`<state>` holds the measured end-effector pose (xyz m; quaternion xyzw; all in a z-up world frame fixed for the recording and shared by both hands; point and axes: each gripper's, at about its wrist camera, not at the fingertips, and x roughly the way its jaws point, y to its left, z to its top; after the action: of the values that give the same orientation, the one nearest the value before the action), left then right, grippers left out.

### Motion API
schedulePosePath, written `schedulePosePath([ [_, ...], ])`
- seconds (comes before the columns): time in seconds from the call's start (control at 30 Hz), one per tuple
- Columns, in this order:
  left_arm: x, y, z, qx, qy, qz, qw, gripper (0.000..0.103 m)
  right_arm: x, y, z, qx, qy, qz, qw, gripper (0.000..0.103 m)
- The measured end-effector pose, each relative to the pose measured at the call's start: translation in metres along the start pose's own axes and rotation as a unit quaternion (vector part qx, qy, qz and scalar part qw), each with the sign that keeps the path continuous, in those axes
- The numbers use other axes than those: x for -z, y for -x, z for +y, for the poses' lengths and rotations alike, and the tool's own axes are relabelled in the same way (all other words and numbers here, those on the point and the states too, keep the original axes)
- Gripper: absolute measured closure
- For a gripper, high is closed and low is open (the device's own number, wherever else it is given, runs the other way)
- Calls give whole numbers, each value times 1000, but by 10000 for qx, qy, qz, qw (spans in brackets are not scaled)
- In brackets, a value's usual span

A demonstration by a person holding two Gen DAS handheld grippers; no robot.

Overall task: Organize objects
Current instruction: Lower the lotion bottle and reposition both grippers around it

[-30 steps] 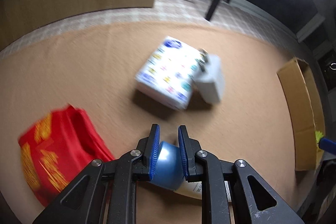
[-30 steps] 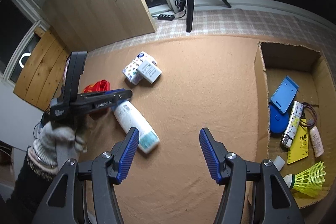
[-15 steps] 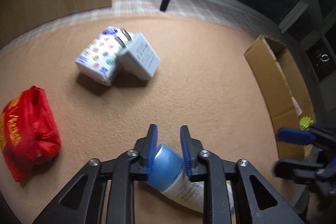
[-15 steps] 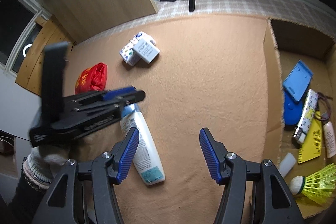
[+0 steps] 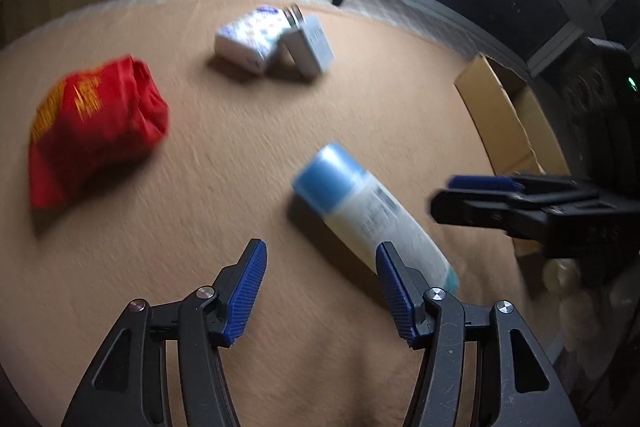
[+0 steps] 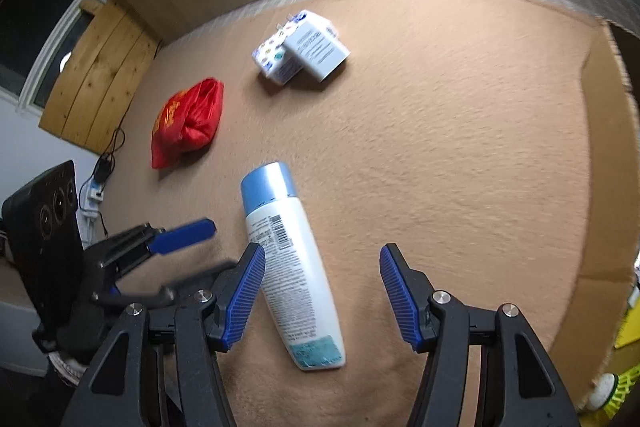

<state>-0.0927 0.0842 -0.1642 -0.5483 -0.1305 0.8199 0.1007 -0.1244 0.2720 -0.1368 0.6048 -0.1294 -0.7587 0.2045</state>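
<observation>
Jaws stand apart and empty on both the left gripper and the right gripper; on the tan carpet lie a cardboard box, a red bag, then the blue-capped white bottle, flat near the right gripper's left finger.

Motion blur smears the red bag and the bottle in the left wrist view, so the bottle's label cannot be read. In the right wrist view the cardboard box and a yellow shuttlecock are cut off by the edge.
</observation>
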Motion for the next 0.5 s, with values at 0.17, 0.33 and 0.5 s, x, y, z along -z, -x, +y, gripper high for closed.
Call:
schedulePosePath([
  [0.17, 12, -6, -6, 316, 121, 102, 9994, 37, 1, -10, 4, -53, 48, 171, 9998, 47],
  [0.33, 12, -12, -12, 403, 206, 123, 9989, 34, 1, -16, 7, -167, 71, 245, 9995, 47],
  [0.5, 11, -16, -18, 445, 151, 147, 9988, 35, -2, -22, 17, -205, 187, 319, 9991, 47],
])
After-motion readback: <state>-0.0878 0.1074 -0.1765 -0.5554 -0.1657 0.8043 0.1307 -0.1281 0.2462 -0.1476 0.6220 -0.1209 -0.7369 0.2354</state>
